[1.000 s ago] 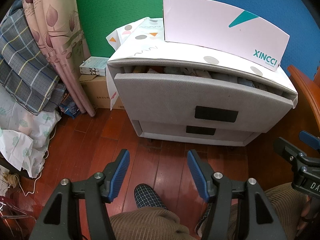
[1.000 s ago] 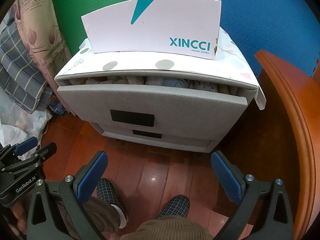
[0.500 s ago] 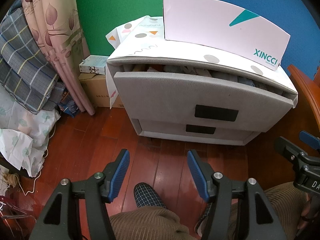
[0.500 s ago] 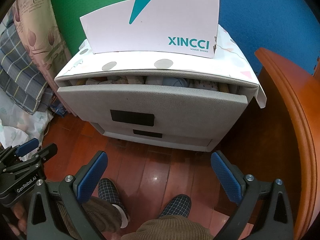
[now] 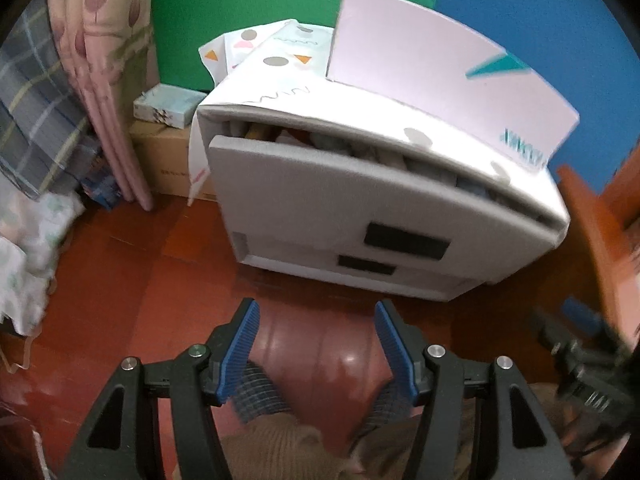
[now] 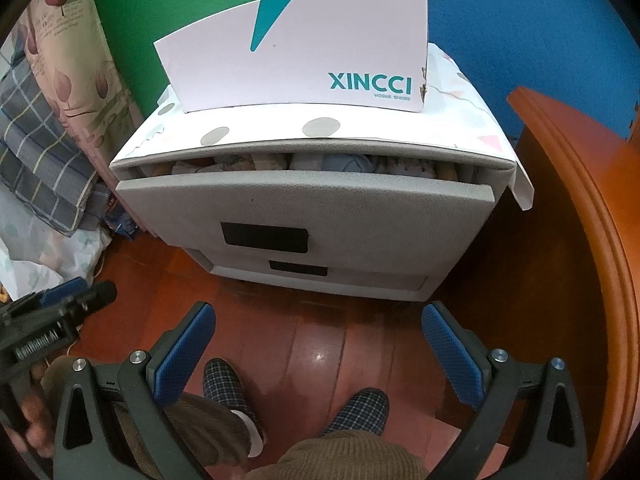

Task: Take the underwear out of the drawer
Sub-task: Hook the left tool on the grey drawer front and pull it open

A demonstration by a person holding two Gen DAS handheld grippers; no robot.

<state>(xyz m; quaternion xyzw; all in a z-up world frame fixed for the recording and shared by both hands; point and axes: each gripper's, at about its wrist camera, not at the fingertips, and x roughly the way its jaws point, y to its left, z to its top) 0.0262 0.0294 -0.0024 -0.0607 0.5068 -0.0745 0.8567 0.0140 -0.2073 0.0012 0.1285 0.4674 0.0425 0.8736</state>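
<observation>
- Left wrist view: The left gripper (image 5: 316, 346) hung over the red wooden floor (image 5: 132, 280), its jaws parted and holding nothing, ribbed blue pads (image 5: 240, 350) facing each other across bare air. The underwear (image 5: 332, 144) lay ahead of and above the jaws, showing only as a blurred strip of pale folded cloth in the gap of the top drawer (image 5: 360, 196), which stood pulled out a little way. That strip ran crosswise to the jaws, slanting down toward the right of the picture. The drawer front was grey, grainy and gently bowed, with a flat black rectangle for a handle. The picture was smeared, so single garments could not be told apart.
- Right wrist view: The right gripper (image 6: 318, 350) sat squarely before the cabinet, jaws spread wide and empty above the person's checked slippers (image 6: 224, 384). Here the underwear (image 6: 348, 162) read more sharply: soft rolled bundles in light blue, white and beige, packed side by side along the drawer (image 6: 304, 208) opening. Their row ran left to right, straight ahead of the jaws. The right gripper looked the better centred of the two; the left gripper (image 6: 52, 312) sat off to the cabinet's left corner. A stiff white cardboard shoe box (image 6: 296, 64) rested on the patterned sheet covering the cabinet's top.
</observation>
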